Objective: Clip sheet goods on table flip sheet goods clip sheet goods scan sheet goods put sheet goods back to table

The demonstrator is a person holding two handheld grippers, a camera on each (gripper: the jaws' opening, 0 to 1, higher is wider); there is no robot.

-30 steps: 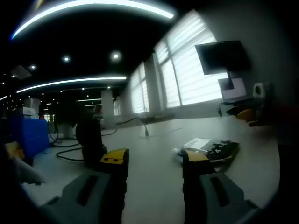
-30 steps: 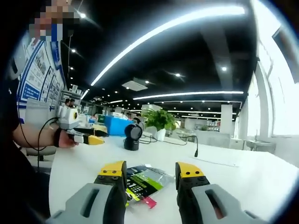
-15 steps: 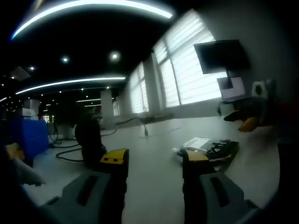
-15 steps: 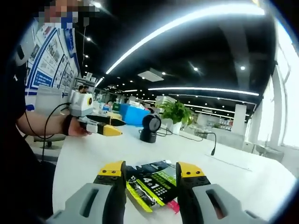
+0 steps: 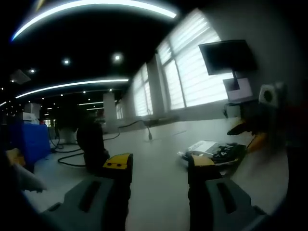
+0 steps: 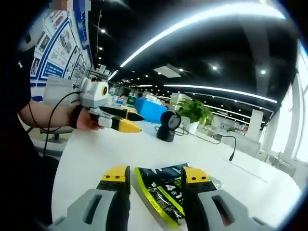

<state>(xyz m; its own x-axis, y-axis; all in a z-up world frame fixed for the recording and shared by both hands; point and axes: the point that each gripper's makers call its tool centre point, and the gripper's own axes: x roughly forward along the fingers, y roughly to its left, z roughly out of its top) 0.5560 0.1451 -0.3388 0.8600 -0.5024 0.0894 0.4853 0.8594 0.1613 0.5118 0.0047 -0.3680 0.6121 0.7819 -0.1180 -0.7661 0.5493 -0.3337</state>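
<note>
Closer now than a second ago, your right gripper (image 6: 155,179) has advanced on the sheet goods (image 6: 166,190), a dark packet with green edging and white print that lies flat on the white table (image 6: 86,159). The packet's near edge sits between the two yellow-tipped jaws, which stand spread with nothing pinched. In the left gripper view the same packet (image 5: 216,152) rests on the table (image 5: 159,159) ahead and to the right, with your right gripper (image 5: 250,134) arriving above it, blurred. Your left gripper (image 5: 159,166) hovers well apart from the packet, jaws spread and empty; the right gripper view shows it (image 6: 120,120) held level over the table's far side, near the black scanner (image 6: 168,126) on its stand.

Step in hand, as judged: the first clip, approach not yet closed. Next, lower your right jaws so one slides under the packet's edge, then press them together before lifting to flip.
</note>
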